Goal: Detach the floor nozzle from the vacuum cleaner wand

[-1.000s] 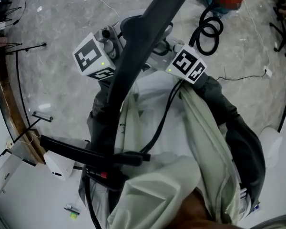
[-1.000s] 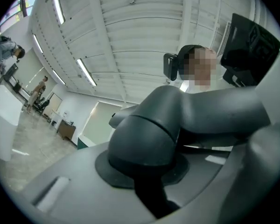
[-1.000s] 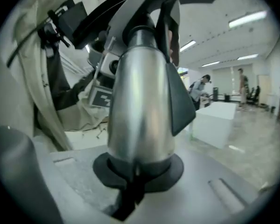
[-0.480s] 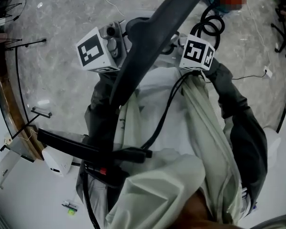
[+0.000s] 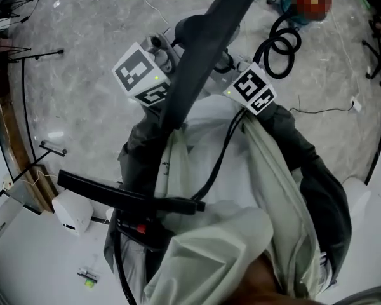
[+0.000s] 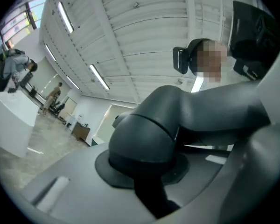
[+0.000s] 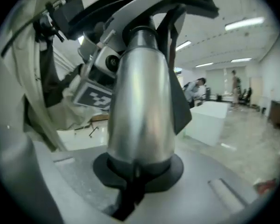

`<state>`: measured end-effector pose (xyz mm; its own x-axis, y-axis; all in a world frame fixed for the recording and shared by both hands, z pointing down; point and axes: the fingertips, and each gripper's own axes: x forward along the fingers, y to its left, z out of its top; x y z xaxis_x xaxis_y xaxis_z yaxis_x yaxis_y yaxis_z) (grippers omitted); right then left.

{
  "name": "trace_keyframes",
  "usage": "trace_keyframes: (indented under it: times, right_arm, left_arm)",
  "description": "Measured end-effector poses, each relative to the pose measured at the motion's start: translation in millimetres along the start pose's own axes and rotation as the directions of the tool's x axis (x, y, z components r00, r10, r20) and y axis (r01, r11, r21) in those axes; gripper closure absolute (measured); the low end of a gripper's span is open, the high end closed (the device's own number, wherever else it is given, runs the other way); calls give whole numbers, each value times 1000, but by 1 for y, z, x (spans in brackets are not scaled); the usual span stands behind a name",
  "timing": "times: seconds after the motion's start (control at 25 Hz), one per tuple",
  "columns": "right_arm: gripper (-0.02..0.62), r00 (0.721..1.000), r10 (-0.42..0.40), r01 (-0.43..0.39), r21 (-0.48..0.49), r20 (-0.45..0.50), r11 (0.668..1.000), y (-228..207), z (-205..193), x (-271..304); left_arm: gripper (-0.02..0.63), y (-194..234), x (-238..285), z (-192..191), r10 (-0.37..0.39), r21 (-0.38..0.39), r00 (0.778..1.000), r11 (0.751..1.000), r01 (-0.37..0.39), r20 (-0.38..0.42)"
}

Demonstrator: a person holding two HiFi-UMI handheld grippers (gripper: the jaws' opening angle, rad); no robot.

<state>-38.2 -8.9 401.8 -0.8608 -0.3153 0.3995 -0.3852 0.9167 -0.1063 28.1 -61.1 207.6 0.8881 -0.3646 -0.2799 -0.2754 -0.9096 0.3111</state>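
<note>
On my left gripper (image 6: 147,174) feed the jaws are nearly together, clamped on the dark grey rounded neck of the floor nozzle (image 6: 144,134). The neck rises straight out from between the pads and bends off to that gripper's right.

On the right gripper (image 7: 133,181) feed the jaws are likewise pinched on the silver wand (image 7: 140,92). The wand stands up from between them and runs away from the tips. At its far end, beyond the gripper, I see the curved black-and-pale body of the nozzle (image 7: 144,3). The left gripper's marker cube (image 7: 95,94) sits just to the left of the wand there, so both grippers hold the same assembly close to each other.

From the head view, the left gripper (image 5: 171,43) and right gripper (image 5: 225,65) face each other. A long dark bar (image 5: 197,49) crosses diagonally between their marker cubes and hides the tips; I cannot tell which part of the cleaner it is.

Back toward the person, well behind both grippers, lies a black handle (image 5: 120,199) with a red button (image 5: 138,229). A coiled black hose (image 5: 276,43) lies on the floor (image 5: 82,94), out past the right gripper.
</note>
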Motion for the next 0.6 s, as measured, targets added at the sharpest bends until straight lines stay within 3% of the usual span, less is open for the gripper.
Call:
trace_keyframes:
  times: [0.08, 0.16, 0.28, 0.36, 0.44, 0.52, 0.6]
  right_arm:
    - [558, 993, -112, 112, 11, 23, 994, -6, 1, 1]
    - [558, 994, -103, 103, 7, 46, 995, -1, 5, -1]
    - [557, 998, 48, -45, -55, 48, 997, 17, 10, -7]
    - [557, 979, 197, -192, -86, 53, 978, 28, 16, -14]
    - [557, 928, 370, -365, -88, 43, 927, 41, 20, -24]
    - [557, 841, 541, -541, -41, -17, 840, 56, 13, -38]
    - [557, 748, 662, -658, 73, -54, 749, 69, 6, -51]
  left_arm:
    - [532, 0, 2, -3, 40, 17, 999, 999, -39, -28]
    - [532, -11, 4, -2, 3, 28, 999, 1000, -1, -54]
    - [534, -35, 1, 6, -145, 39, 989, 989, 146, -29]
    - [534, -48, -2, 11, -240, 56, 971, 969, 240, -10]
    - [534, -59, -5, 16, -327, 72, 945, 943, 326, 3]
    - [534, -70, -9, 18, -404, 78, 915, 913, 402, 10]
    - [534, -74, -11, 16, -443, 68, 896, 895, 441, 19]
